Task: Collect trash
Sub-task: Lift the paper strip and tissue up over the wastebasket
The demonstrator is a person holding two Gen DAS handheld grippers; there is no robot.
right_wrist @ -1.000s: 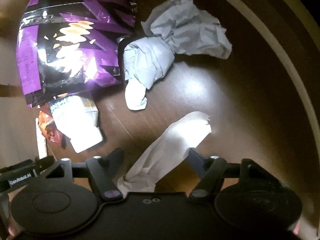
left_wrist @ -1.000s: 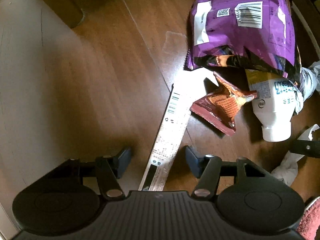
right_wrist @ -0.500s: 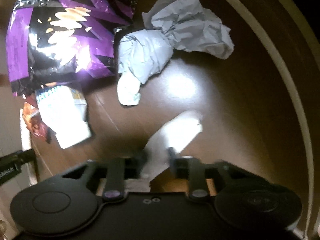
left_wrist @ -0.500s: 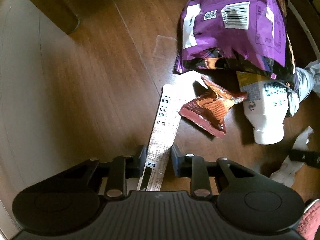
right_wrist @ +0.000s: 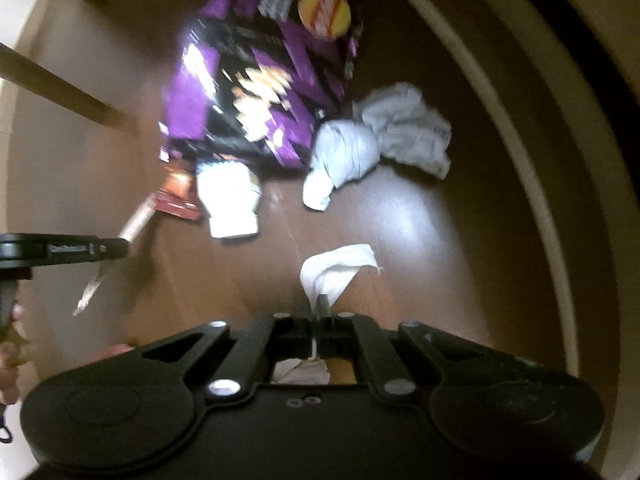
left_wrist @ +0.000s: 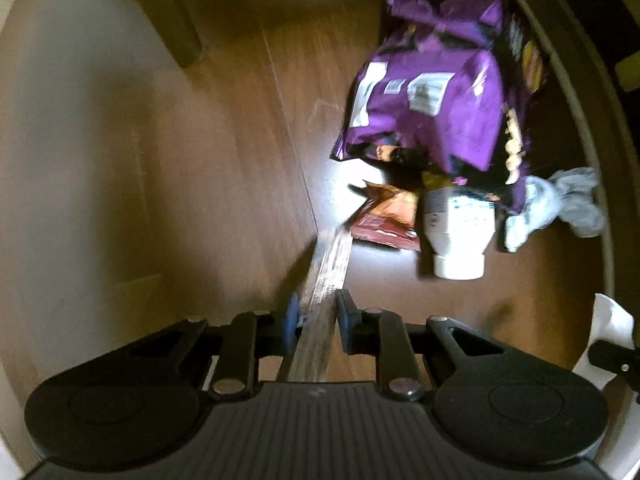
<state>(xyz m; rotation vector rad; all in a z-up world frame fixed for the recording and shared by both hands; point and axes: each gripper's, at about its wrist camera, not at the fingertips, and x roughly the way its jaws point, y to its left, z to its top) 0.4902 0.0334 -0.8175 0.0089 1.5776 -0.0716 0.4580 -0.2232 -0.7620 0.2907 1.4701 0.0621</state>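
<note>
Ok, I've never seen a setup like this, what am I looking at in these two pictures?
No robot: a person holds a two-finger gripper in each hand, each with a wide-angle camera looking down its fingers. One picture is from the left gripper, whose jaws are closing on a long wrapper strip; the other is from the right gripper, shut on a white tissue. On the wooden floor lie a purple chip bag, a white bottle, a small red wrapper and crumpled grey paper.
</note>
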